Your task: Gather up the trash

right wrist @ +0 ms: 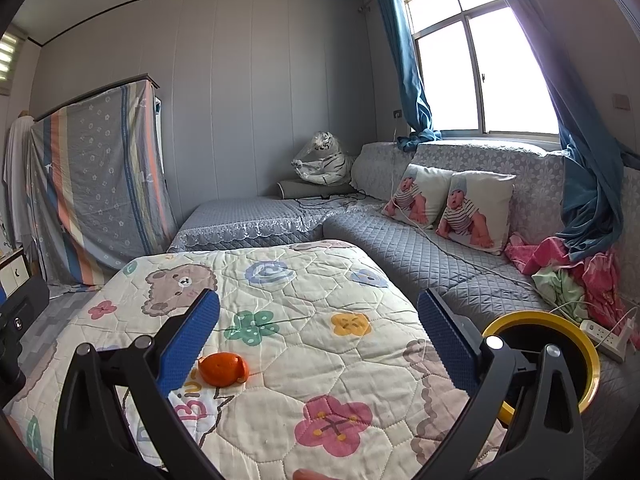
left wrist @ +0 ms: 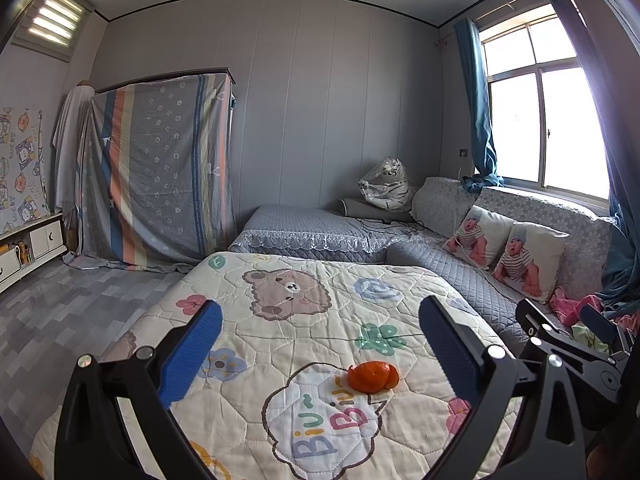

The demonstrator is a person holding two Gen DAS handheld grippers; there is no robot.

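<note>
Orange peel on the quilt, both grippers poised above it with fingers wide.

The orange peel point(left wrist: 373, 376) lies curled on the cartoon-print quilt point(left wrist: 304, 320), touching the edge of the "BiU" speech-bubble patch. From the left gripper point(left wrist: 320, 352) it sits at about 5 o'clock, between the blue fingers point(left wrist: 192, 352) and nearer the right-hand one; the fingers stand wide and grip nothing. From the right gripper point(right wrist: 318, 344) the peel sits near 8 o'clock, just beside its left finger, and these fingers too are spread wide and empty. A yellow-rimmed bin point(right wrist: 560, 320) stands at 3 o'clock of that gripper, on the grey sofa point(right wrist: 400, 240) beside the quilt.
</note>
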